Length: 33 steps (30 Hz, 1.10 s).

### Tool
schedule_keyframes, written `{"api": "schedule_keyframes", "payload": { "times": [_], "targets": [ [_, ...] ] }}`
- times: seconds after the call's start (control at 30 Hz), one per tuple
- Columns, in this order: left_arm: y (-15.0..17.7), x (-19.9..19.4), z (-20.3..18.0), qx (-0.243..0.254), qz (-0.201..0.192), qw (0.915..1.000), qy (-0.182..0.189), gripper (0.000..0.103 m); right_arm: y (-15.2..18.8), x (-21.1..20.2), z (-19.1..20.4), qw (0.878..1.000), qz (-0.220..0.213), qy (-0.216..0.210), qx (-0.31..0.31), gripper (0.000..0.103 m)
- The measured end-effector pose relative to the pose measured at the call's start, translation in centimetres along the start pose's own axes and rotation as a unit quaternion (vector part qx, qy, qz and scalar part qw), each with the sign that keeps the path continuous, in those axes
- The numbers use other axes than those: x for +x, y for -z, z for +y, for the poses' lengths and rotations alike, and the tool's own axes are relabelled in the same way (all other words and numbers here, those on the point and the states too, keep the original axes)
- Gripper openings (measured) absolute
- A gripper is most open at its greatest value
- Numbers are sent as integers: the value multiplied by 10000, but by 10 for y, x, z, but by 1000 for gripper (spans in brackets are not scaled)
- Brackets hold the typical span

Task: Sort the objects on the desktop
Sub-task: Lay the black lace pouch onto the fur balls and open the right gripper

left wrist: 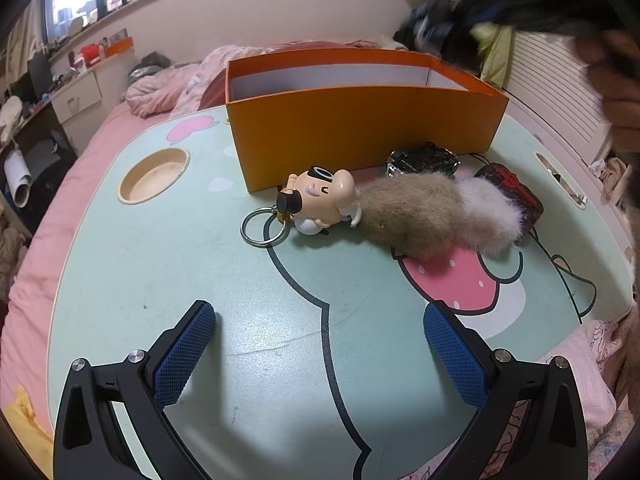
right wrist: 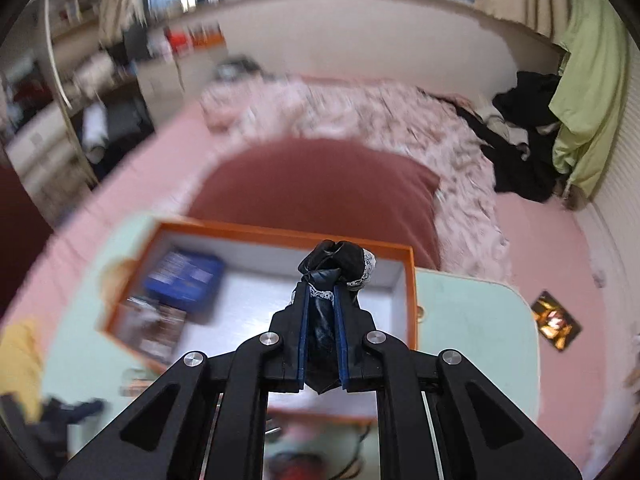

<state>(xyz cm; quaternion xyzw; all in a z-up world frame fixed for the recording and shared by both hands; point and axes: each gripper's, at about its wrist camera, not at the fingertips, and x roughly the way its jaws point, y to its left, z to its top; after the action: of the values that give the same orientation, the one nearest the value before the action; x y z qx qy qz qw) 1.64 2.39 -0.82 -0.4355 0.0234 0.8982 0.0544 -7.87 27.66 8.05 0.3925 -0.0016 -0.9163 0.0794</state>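
Observation:
An orange box point(left wrist: 360, 128) stands on the mint lap table point(left wrist: 200, 272). In front of it lie a cartoon figure keychain point(left wrist: 320, 200) with a fluffy tan tail point(left wrist: 432, 216), a shiny black packet point(left wrist: 424, 160) and a dark red-and-black item point(left wrist: 516, 192). My left gripper point(left wrist: 320, 344) is open and empty, low over the table near its front. My right gripper point(right wrist: 324, 296) is shut on a black lace-trimmed fabric item point(right wrist: 334, 264) and holds it above the orange box point(right wrist: 412, 280). The box holds a blue item point(right wrist: 184, 276) and a dark packet point(right wrist: 156, 328).
The table rests on a pink bed point(left wrist: 36, 264) with a dark red pillow point(right wrist: 320, 184) and a rumpled quilt point(right wrist: 400, 120). A round cup recess point(left wrist: 154, 176) is at the table's left. A phone-like card point(right wrist: 556, 320) lies on the bed to the right.

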Motion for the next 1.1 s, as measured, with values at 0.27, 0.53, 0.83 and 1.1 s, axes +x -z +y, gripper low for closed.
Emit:
{"api": "schedule_keyframes", "payload": {
  "times": [0.27,0.53,0.83,1.1],
  "targets": [
    [0,0,1,1,-1,10000,-3,103,55,-61,29,9938,118,-1099,-72,12],
    [0,0,1,-1,-4,10000,-2,103,97,-25,41,9746,935,-2028,166,25],
    [0,-1,6,-99,-15,9999,-88,103,125,-72,23,9941,-353,-1029,30,78],
    [2,-1,9,-170,-38,9997,-147,103,190,-62,21,9975,-275,-477,-445,78]
  ]
}}
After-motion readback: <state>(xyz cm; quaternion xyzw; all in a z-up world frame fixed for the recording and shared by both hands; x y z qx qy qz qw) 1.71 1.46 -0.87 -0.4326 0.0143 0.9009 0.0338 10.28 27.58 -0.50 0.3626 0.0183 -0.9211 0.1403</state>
